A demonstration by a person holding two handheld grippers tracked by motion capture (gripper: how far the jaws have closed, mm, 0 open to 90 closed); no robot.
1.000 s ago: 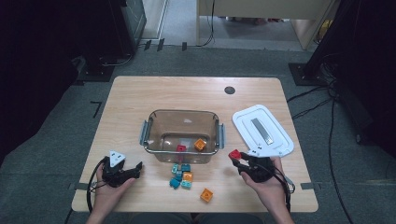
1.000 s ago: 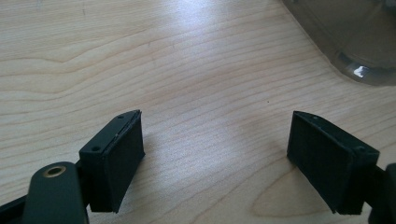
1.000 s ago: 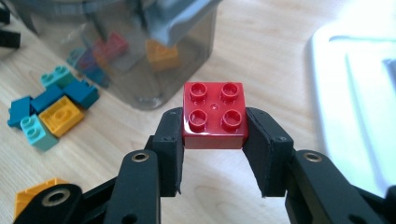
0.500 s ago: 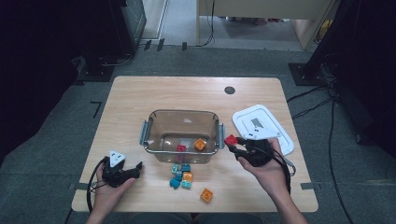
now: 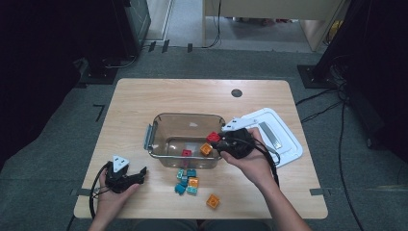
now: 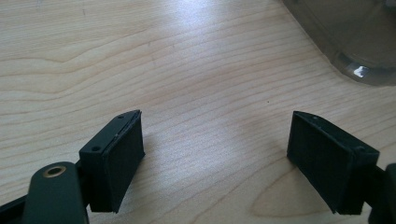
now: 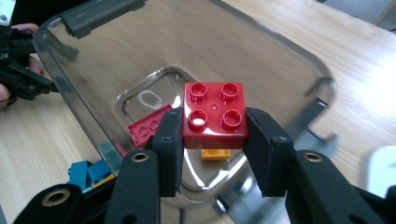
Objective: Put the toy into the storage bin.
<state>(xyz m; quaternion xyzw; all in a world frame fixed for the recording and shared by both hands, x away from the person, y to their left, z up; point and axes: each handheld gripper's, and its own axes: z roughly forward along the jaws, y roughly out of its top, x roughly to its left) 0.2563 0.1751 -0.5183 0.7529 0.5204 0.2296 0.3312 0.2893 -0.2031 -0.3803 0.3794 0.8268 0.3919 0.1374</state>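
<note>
The right hand-held gripper grasps a red brick just above the clear box's right rim, box floor straight below; the left hand-held gripper rests released on the counter, farther from the box.

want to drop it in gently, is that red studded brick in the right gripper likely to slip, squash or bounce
The red brick looks like rigid moulded plastic, so it probably won't squash. The right gripper presses flat pads on its flat sides, so slipping seems unlikely. Small and probably light, it may bounce inside the clear container.
</note>
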